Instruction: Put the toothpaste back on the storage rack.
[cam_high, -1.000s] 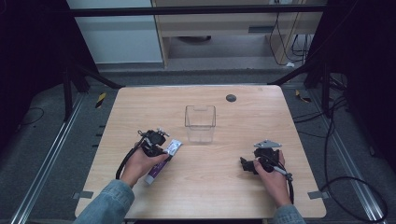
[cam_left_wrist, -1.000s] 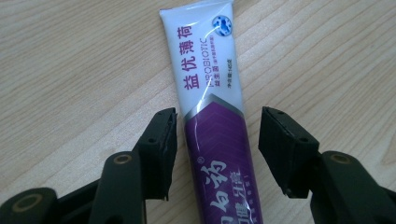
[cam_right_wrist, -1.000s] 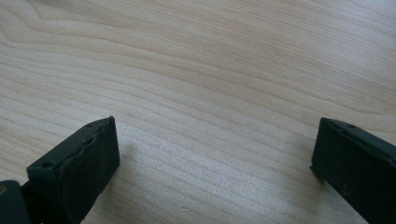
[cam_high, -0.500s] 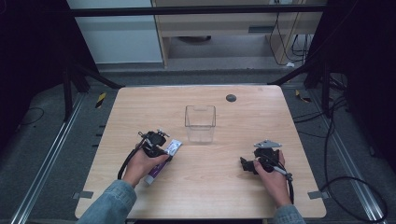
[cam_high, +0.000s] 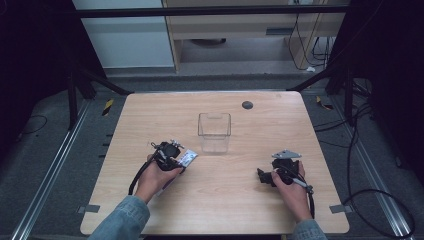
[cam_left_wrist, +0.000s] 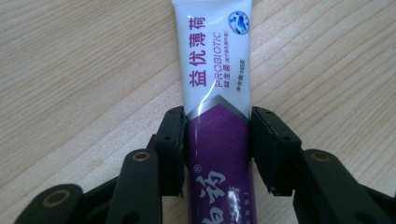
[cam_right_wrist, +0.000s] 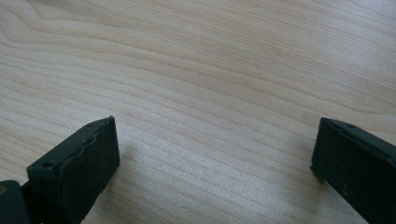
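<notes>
Seen from our left gripper (cam_left_wrist: 217, 149): a toothpaste tube (cam_left_wrist: 215, 70) lies flat on the pale wood-grain surface (cam_left_wrist: 79, 70), running away from us toward the top edge. Its near half is purple with white characters, its far half white with purple Chinese lettering, the word "PROBIOTIC" and a small blue round emblem near the flat end. Our two black jaws stand on either side of the purple part, their pads right against the tube's edges, having just been closing in on it. The tube's near end passes out of sight below.
</notes>
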